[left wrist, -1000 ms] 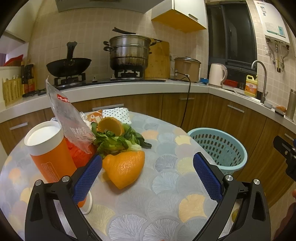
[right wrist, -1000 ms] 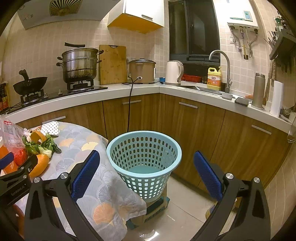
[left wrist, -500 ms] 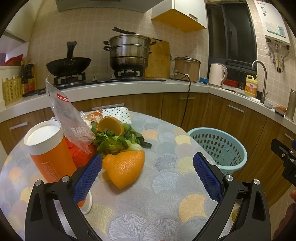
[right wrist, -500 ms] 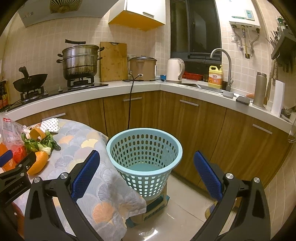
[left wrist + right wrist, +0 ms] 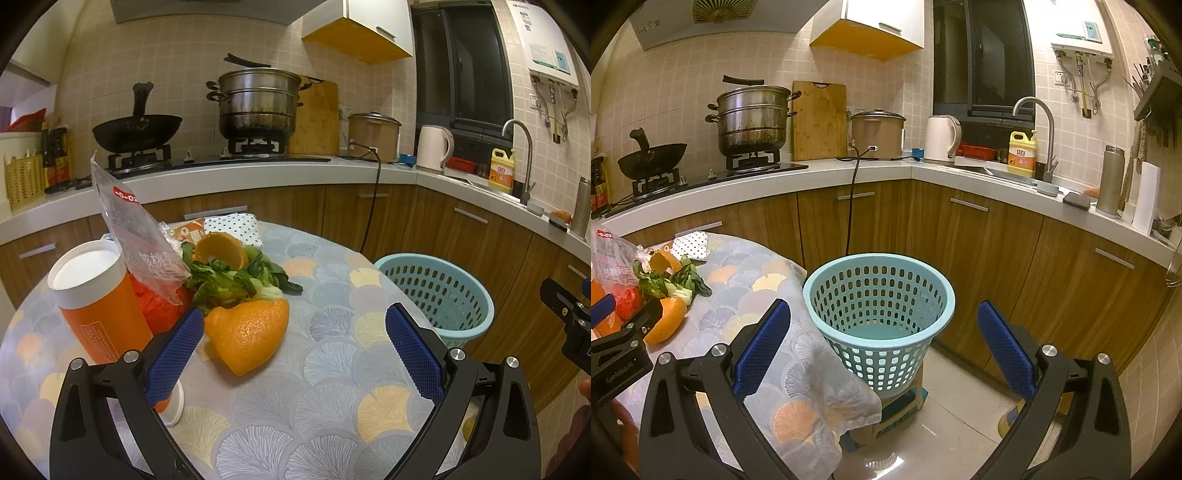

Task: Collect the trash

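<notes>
On the round table (image 5: pixel 332 413) lies a heap of trash: a large orange peel (image 5: pixel 249 332), leafy greens (image 5: pixel 236 282), a curled orange peel (image 5: pixel 221 251), a clear plastic bag (image 5: pixel 136 236) and a red wrapper (image 5: pixel 162 310). My left gripper (image 5: pixel 295 350) is open and empty, just short of the large peel. A light-blue mesh basket (image 5: pixel 879 306) stands on the floor right of the table, also seen in the left wrist view (image 5: pixel 439 291). My right gripper (image 5: pixel 882 354) is open and empty, facing the basket.
An orange bottle with a white lid (image 5: pixel 96 299) stands at the table's left, close to my left finger. A dotted cloth (image 5: pixel 232 227) lies behind the trash. Wooden cabinets (image 5: pixel 997 258) and a counter with stove, pots and sink ring the room. The tablecloth (image 5: pixel 798 369) hangs next to the basket.
Both grippers have stayed almost still and open; the right wrist view has shifted slightly. The trash has not moved.
</notes>
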{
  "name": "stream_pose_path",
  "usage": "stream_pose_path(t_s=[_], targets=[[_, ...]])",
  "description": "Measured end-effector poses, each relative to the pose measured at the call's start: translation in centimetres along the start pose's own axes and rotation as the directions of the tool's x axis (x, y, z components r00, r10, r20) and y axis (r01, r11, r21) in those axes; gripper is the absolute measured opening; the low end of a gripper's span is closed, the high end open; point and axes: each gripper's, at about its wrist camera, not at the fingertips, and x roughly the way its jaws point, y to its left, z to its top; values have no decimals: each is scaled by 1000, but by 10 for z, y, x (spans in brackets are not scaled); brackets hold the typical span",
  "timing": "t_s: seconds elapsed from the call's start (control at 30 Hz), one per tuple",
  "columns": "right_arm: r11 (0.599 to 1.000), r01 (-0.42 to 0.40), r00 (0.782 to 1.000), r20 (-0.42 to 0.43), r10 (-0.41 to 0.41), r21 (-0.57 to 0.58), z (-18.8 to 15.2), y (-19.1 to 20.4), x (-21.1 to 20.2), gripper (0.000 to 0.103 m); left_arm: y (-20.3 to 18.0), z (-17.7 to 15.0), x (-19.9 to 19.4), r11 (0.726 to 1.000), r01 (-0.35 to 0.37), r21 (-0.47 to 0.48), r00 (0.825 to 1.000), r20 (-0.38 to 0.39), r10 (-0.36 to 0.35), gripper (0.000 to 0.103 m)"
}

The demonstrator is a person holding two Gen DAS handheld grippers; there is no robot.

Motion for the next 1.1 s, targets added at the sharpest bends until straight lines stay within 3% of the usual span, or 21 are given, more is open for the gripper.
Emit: stream_pose_path(t_s=[1.1], targets=[[1000, -6, 1000, 2, 6, 4, 2, -3, -3, 96, 0, 1, -1, 1000, -2, 0, 1000, 5, 2, 95]])
